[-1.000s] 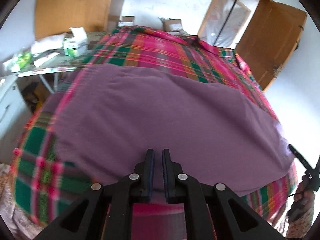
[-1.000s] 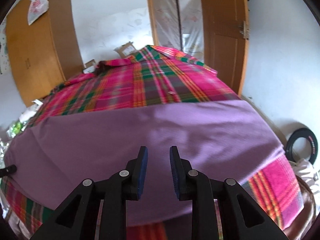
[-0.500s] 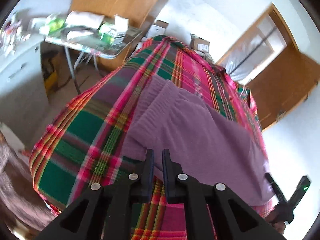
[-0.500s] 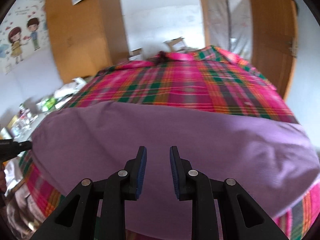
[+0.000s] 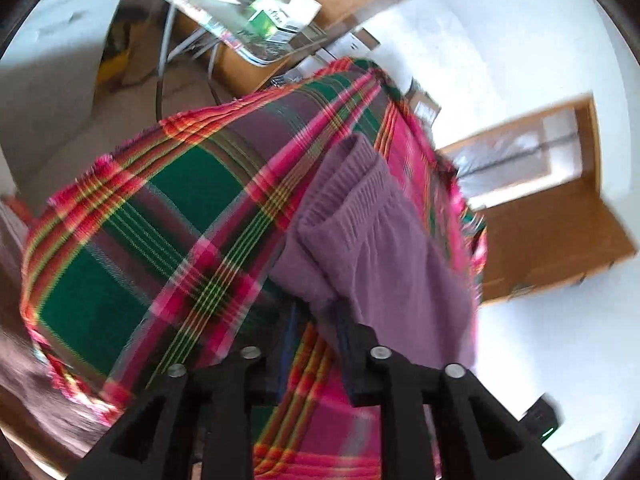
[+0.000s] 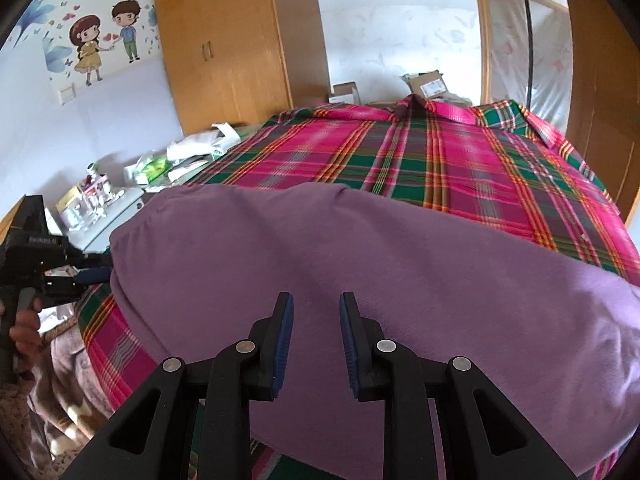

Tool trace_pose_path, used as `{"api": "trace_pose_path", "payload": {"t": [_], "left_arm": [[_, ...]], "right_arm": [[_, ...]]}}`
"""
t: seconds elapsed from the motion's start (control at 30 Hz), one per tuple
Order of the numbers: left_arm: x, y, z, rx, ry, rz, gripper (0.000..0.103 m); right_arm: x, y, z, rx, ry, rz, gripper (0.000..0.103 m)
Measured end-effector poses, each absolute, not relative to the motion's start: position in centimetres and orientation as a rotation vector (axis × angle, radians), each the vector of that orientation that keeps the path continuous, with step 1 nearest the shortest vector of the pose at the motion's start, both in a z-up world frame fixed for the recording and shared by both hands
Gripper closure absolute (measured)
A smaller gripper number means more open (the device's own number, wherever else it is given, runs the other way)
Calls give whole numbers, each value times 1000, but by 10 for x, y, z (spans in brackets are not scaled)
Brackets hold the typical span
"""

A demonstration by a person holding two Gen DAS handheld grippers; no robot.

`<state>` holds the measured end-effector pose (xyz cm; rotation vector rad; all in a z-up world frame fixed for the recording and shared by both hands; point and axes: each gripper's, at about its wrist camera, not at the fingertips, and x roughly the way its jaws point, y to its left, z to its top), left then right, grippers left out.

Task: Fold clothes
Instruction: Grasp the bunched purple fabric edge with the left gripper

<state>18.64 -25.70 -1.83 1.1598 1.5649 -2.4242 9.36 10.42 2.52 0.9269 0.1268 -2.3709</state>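
A purple garment lies spread across the near part of a bed covered with a pink and green plaid spread. My right gripper hovers open just above the garment's near middle, with nothing between its fingers. In the left wrist view I see the garment's left end with its ribbed, gathered band. My left gripper is open there, and the garment's near corner sits in the gap between its fingers. The right wrist view shows that left gripper at the garment's left edge, held by a person's hand.
A cluttered folding table and a white cabinet stand left of the bed. A wooden wardrobe and cardboard boxes are behind it. A wooden door is at the right. The bed's left corner drops to the floor.
My left gripper has swung to the garment's left end and its jaws have spread wider around the corner. The right gripper has shifted left over the garment and stays open.
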Motion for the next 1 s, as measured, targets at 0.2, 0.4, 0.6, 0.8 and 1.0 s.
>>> {"api": "trace_pose_path", "payload": {"t": [0.2, 0.4, 0.6, 0.8, 1.0], "left_arm": [[187, -269, -32, 1113, 1767, -2331, 77], [182, -264, -28, 1093, 1672, -2329, 88], [193, -261, -2, 962, 1490, -2436, 94], [191, -261, -16, 1043, 1435, -2375, 94], [192, -265, -13, 1087, 1426, -2370, 91]], "right_arm": [[92, 101, 22, 940, 123, -2358, 78], [94, 98, 20, 948, 127, -2339, 78], [93, 95, 17, 962, 130, -2330, 78], [95, 93, 14, 980, 129, -2315, 78], [94, 95, 17, 978, 126, -2318, 78]]}}
